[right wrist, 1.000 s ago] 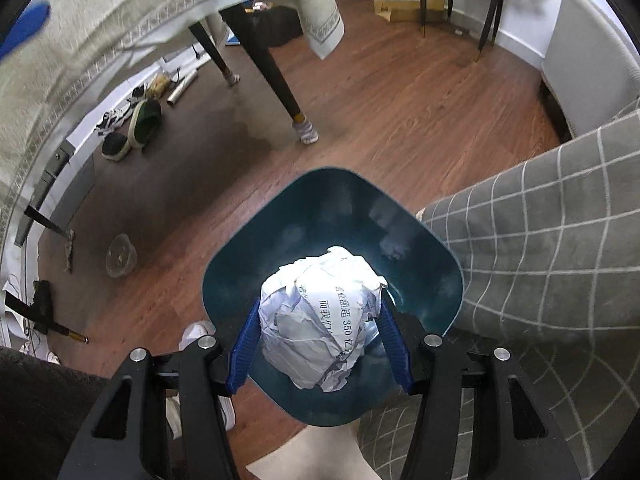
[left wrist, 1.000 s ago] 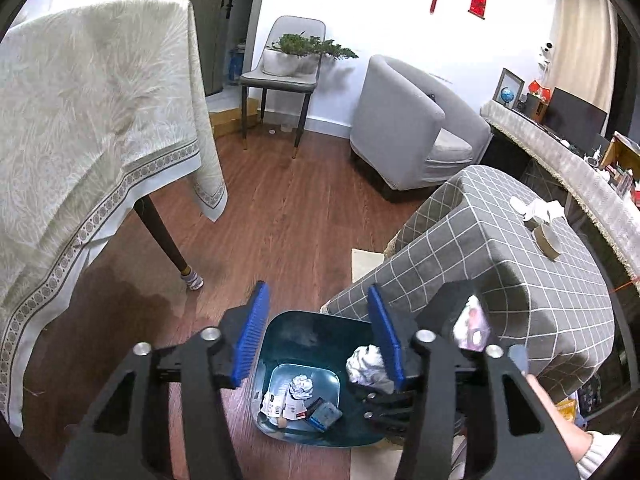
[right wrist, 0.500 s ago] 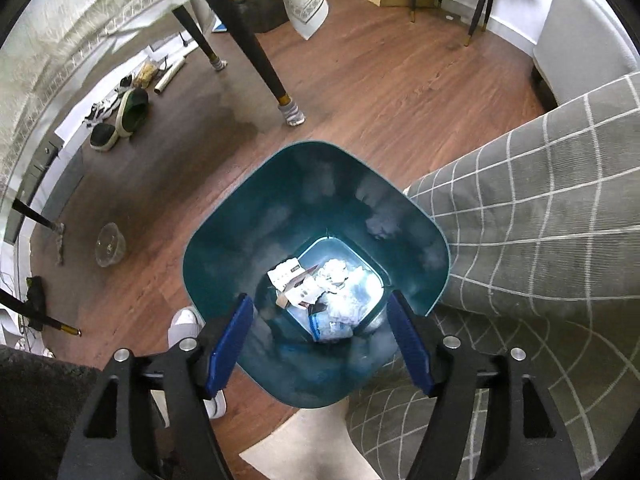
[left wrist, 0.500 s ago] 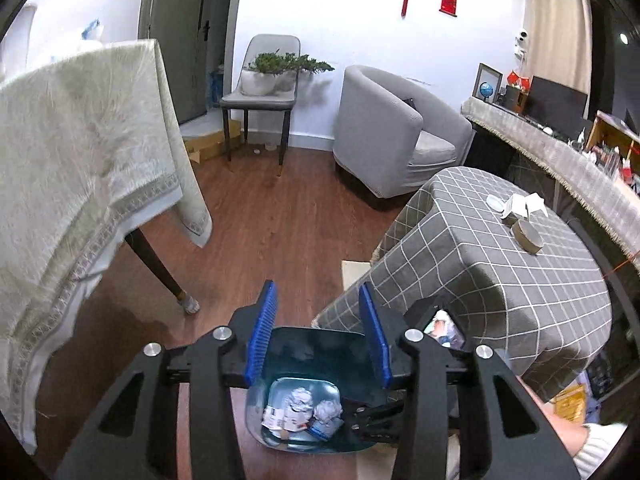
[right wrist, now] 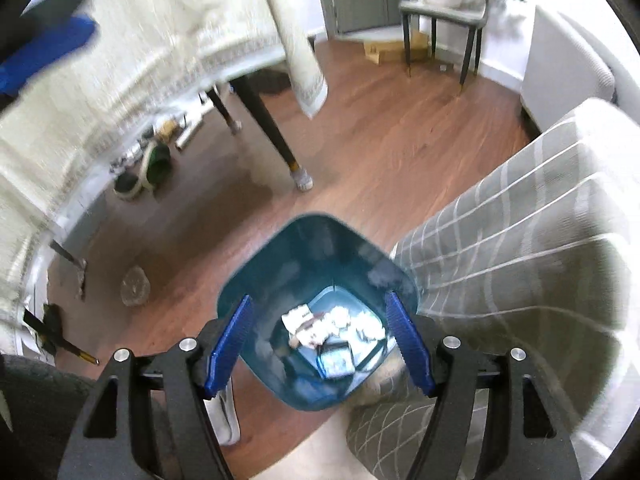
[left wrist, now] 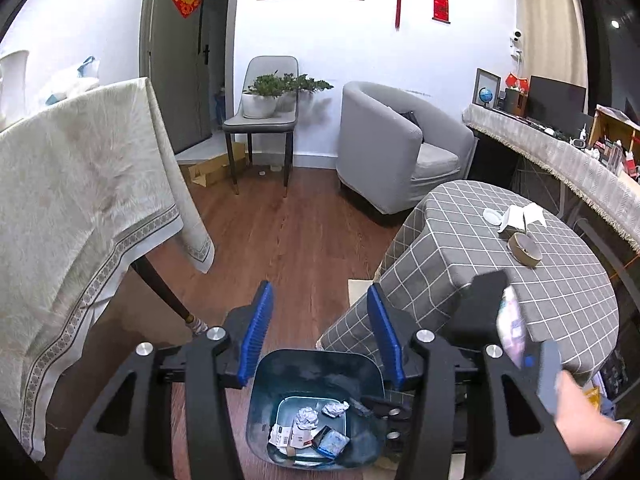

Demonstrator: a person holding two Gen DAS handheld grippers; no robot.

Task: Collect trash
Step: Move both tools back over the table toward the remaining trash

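Observation:
A teal trash bin [left wrist: 316, 368] stands on the wood floor beside the grey checked table [left wrist: 500, 280]; it also shows in the right wrist view [right wrist: 280, 264]. Crumpled paper balls [left wrist: 306, 416] and wrappers [right wrist: 316, 328] lie at its bottom. My left gripper [left wrist: 320, 336] is open and empty above the bin. My right gripper [right wrist: 320, 344] is open and empty over the bin mouth. On the checked table sit a white tissue [left wrist: 520, 216], a tape roll [left wrist: 524, 248] and a white lid [left wrist: 491, 215].
A cream-clothed table [left wrist: 80, 200] stands at the left, its dark leg [left wrist: 164, 288] near the bin. A grey armchair [left wrist: 400, 160] and a chair holding a plant [left wrist: 264, 120] are at the back. Shoes [right wrist: 148, 168] lie under the cream table.
My right gripper opened and dropped the crumpled paper ball into the bin, then lifted away. My left gripper rose and tilted up, staying open.

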